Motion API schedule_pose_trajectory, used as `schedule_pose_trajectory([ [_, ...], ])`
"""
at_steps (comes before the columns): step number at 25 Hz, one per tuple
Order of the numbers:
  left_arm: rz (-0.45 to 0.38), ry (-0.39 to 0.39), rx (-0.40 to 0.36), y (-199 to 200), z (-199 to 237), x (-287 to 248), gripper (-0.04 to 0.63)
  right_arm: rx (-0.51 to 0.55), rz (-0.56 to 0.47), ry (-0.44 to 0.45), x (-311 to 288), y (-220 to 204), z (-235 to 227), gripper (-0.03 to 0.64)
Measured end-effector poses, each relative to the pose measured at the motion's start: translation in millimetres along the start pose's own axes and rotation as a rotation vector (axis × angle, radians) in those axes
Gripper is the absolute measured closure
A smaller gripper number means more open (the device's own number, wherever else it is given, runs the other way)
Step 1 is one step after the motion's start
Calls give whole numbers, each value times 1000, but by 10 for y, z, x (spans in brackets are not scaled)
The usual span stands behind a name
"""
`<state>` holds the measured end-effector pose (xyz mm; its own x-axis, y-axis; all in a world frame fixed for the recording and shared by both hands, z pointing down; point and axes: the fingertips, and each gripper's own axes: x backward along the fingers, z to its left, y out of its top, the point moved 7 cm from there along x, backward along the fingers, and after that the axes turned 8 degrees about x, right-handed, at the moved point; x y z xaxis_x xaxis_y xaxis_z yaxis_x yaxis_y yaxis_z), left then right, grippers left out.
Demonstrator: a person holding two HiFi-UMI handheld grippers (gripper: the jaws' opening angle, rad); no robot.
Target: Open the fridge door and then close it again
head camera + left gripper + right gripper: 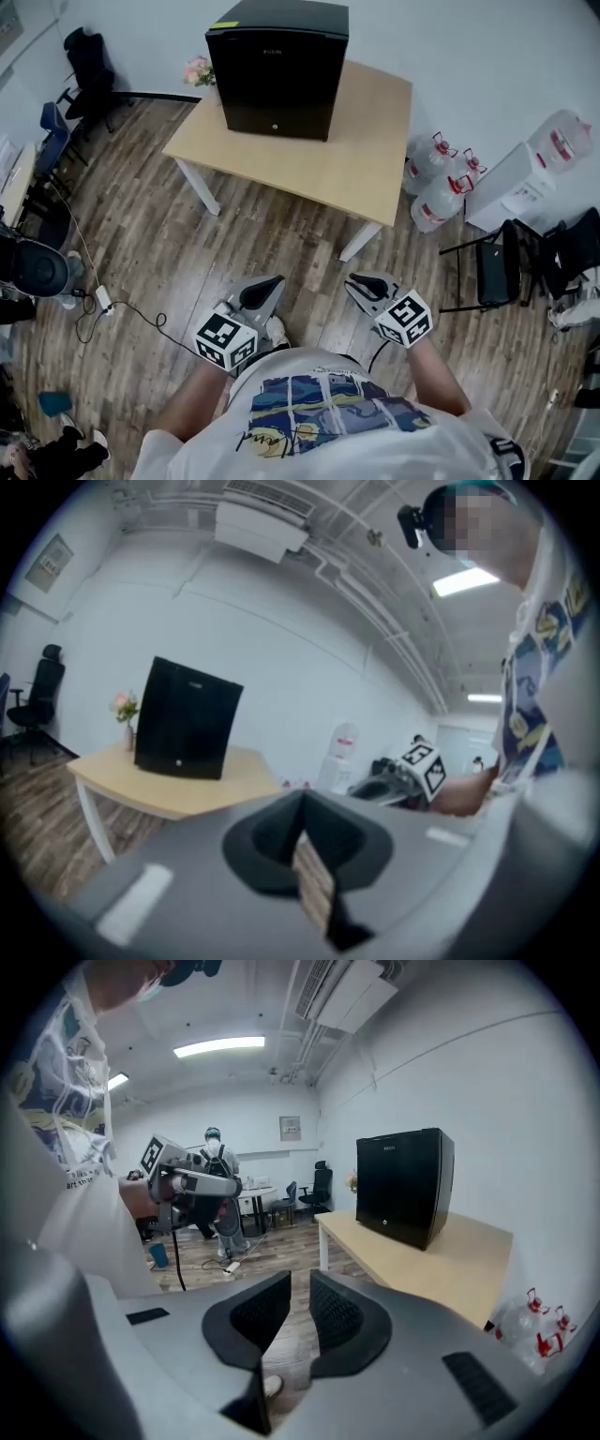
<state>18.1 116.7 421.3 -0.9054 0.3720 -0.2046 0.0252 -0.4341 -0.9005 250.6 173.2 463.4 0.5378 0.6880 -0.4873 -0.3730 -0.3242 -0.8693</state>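
A black mini fridge point(277, 70) stands on the far side of a light wooden table point(366, 159), its door shut. The left gripper view shows the fridge point(186, 719) at the left, and the right gripper view shows the fridge point(403, 1185) at the right. Both grippers hang close to my body, well short of the table. My left gripper point(272, 281) point(302, 803) has its fingertips touching and holds nothing. On my right gripper point(361, 281) point(300, 1279) a narrow gap separates the pads, with only floor showing through it.
A vase of pink flowers point(198, 71) stands behind the fridge's left side. Water bottles point(436, 183) and a black folding chair point(492, 267) stand right of the table. An office chair point(89, 66) and a floor cable point(103, 300) are at the left. Another person point(217, 1194) stands far back.
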Motion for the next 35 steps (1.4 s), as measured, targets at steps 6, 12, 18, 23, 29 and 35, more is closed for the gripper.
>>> schedule_pose_trajectory([
  [6, 7, 0, -26, 326, 636, -21, 588, 77, -31, -1, -687, 624, -430, 565],
  [12, -24, 64, 48, 421, 1088, -76, 588, 206, -38, 35, -1167, 1198, -1077, 568],
  [18, -43, 157, 49, 721, 1506, -304, 588, 320, -99, 78, -1748, 1912, -1926, 568],
  [23, -26, 201, 24, 1058, 1769, -548, 588, 416, -115, 130, -2236, 2538, -2515, 567],
  [29, -64, 275, 70, 1333, 2082, -882, 586, 498, -160, 200, -2729, 3207, -3022, 560],
  [35, -91, 304, 78, 1480, 2252, -1061, 586, 560, -193, 171, -3172, 3727, -3338, 540],
])
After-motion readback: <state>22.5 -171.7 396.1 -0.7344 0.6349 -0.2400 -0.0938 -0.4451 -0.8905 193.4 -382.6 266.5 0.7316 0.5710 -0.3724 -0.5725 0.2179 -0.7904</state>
